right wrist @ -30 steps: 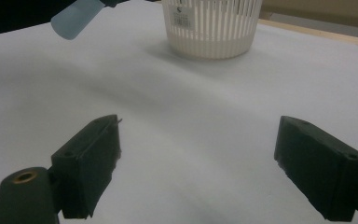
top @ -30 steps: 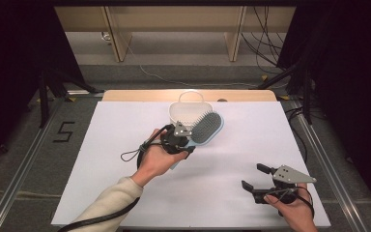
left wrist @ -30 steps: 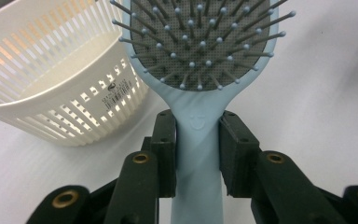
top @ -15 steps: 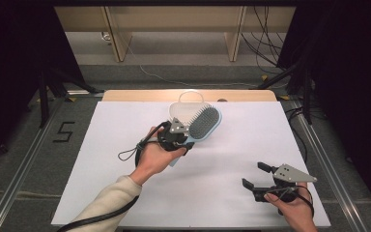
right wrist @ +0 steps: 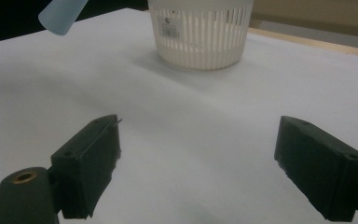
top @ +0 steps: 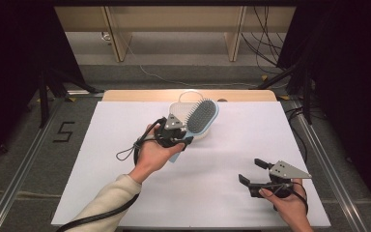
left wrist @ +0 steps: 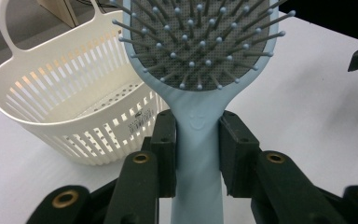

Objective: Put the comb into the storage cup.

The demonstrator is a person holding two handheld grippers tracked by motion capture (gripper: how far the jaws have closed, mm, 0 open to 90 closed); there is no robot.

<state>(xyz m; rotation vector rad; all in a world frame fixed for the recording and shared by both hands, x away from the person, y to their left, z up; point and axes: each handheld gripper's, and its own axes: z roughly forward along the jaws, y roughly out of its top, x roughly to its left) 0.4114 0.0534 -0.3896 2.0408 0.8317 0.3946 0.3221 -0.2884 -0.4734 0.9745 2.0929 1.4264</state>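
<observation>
**Blue Brush Held Up Near the White Basket**

A dark room with black curtains on both sides holds a white table. Past its far edge there is a grey floor with cables and some wooden legs. A number five is marked on the floor at the left.

From the high view, the left gripper sits near the middle of the table, held in the person's left hand. It is clamped on the handle of a light blue hairbrush. The brush head points up and away, and it covers part of a white basket at the far side of the table. From here the basket is mostly hidden, so you see just a bit of its rim and its loop handle.

The left gripper view shows much more. The two black jaws press on both sides of the thin blue handle, just under the brush head. You can see the grey pad and the little round tips on the bristles. The basket stands just behind and to the left, with long slots in its wall, a sticker and a big loop handle.

The right gripper is at the near right of the table, well apart from the brush. In the right gripper view its jaws stand wide apart with nothing but bare table between them. Farther off, that view shows the basket from the side, and the blue handle tip pokes in at the top left.
</observation>
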